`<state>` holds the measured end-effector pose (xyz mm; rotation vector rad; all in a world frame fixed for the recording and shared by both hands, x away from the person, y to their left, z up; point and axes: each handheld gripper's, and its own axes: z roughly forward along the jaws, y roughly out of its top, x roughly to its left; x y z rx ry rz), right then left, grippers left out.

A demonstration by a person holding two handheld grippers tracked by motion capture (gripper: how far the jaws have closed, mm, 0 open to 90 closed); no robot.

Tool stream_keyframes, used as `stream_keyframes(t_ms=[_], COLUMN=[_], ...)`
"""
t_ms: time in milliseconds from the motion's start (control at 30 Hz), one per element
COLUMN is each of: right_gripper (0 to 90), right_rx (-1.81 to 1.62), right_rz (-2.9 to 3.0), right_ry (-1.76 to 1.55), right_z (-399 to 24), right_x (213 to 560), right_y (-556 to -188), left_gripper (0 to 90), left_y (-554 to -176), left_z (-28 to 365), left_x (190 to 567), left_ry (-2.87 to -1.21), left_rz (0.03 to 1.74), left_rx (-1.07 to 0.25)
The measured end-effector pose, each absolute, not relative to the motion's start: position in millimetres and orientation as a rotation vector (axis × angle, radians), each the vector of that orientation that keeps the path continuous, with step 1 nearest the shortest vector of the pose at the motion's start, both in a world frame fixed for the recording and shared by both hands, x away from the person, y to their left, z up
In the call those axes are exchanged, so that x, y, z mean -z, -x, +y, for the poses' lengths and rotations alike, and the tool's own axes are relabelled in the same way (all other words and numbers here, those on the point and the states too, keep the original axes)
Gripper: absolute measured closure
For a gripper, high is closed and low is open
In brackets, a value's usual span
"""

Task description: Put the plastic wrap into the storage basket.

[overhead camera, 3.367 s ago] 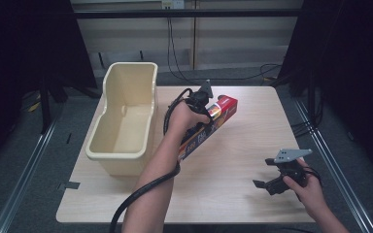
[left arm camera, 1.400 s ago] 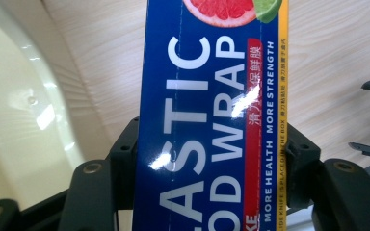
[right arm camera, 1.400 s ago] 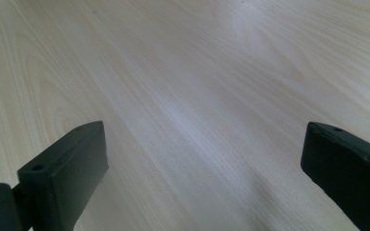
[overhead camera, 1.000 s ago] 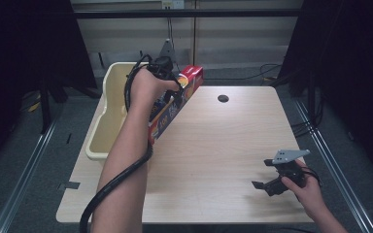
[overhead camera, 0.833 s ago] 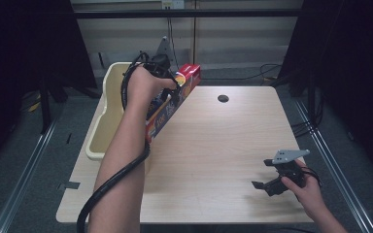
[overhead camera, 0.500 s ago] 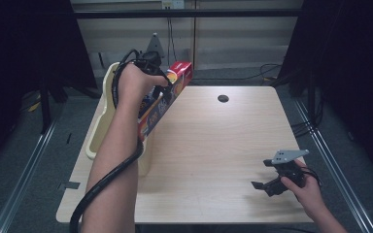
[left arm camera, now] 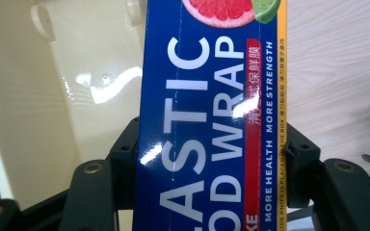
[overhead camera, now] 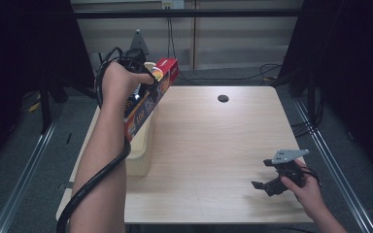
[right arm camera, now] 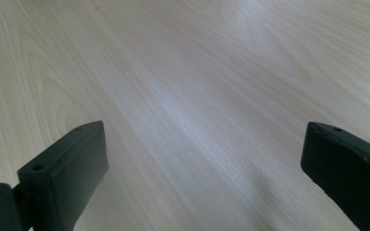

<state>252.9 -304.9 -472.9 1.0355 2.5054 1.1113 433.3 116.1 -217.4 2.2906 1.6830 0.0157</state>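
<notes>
**Q:** Two grippers are in play — what is the wider scene?

**A:** One pale wooden desk (overhead camera: 213, 145) spans the high view. A cream plastic bin (overhead camera: 140, 145) sits at its left edge, partly hidden by the person's left forearm. Near the far edge of the desk is a small dark round hole (overhead camera: 223, 98).

**Q:** Where is the box?

**A:** The plastic wrap box (overhead camera: 148, 102), long, blue and red, hangs tilted in the air over the bin's right wall. The left gripper (overhead camera: 141, 92) pinches it across its width; in the left gripper view both black jaws press its sides, with the bin's glossy inside beyond.

**Q:** What has just changed?

**A:** A few seconds ago the box lay on the desk's middle. It has since been lifted and carried left, and in the last second it edged further over the bin — so lowering and letting go look like the next step.

**Q:** And the other hand?

**A:** The right gripper (overhead camera: 272, 183) rests low at the desk's near right corner, jaws spread wide over bare wood, unmoved.
</notes>
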Motion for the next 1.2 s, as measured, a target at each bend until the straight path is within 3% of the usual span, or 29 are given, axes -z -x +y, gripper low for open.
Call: stream_keyframes(t_ms=[1200], right_gripper=[2.6], right_rx=[-1.111], right_rz=[2.507], right_ry=[-1.038], right_z=[-305], right_x=[472], right_y=[-252], left_gripper=[40.8], left_y=[-427], left_z=[172], left_x=[223], left_ry=[-2.169], left_rz=[1.839], left_rx=[-0.118])
